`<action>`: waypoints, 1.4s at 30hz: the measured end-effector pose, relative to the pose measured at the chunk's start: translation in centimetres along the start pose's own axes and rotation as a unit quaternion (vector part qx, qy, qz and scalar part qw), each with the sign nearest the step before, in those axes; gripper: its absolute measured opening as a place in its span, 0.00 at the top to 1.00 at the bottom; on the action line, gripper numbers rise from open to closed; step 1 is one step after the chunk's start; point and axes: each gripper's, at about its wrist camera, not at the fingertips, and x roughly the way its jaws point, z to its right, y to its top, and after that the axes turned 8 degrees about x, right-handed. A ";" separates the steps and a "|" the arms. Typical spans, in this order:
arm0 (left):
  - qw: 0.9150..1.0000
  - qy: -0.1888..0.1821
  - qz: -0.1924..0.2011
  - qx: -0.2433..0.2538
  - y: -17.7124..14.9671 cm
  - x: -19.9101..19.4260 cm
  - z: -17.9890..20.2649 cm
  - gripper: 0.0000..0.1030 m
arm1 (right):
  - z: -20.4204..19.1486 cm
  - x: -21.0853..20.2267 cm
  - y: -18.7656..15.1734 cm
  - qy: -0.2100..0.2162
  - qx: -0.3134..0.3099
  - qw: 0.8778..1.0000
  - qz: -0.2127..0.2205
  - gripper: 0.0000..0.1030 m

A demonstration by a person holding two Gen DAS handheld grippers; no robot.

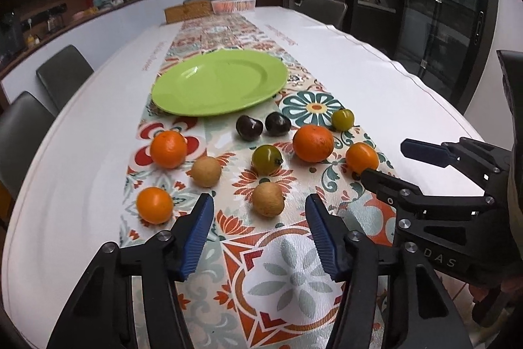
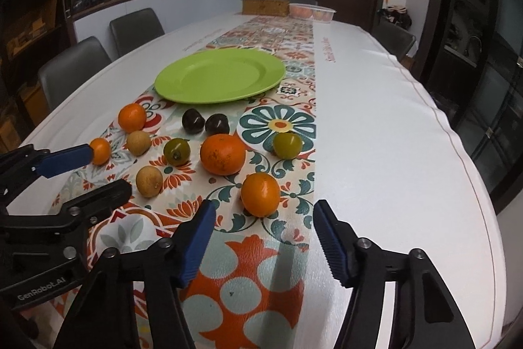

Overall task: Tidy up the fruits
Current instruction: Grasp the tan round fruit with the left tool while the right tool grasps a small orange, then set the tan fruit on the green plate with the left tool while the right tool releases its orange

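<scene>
On table: green plate bare, all fruit unsorted beside it, left tongs and right tongs spread, pinching nothing.

left wrist: I look from the surface's near edge, tilted down toward its far end, close | right wrist: same aim, just beside | shared: green plate, fruits before it, each other's jaws
</scene>
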 end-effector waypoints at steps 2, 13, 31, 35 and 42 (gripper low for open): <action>1.000 -0.009 -0.010 -0.003 0.1 0.7 -0.2 0.49 | 0.0 0.4 0.1 0.004 -0.002 1.000 -0.005 0.44; 0.998 -0.035 -0.054 -0.016 0.6 3.1 -0.5 0.64 | 0.3 2.8 1.0 0.024 0.010 0.999 -0.040 0.54; 0.997 -0.047 -0.049 -0.023 1.2 2.8 -0.7 0.74 | 0.4 3.3 1.2 0.034 0.012 0.998 -0.052 0.69; 0.998 -0.046 -0.039 -0.021 1.5 2.2 -0.7 0.74 | 0.1 2.2 1.5 0.040 0.008 0.998 -0.041 0.69; 0.999 -0.039 -0.017 -0.015 2.4 0.8 -1.3 0.74 | -0.8 0.8 2.7 0.053 0.000 0.998 -0.021 0.69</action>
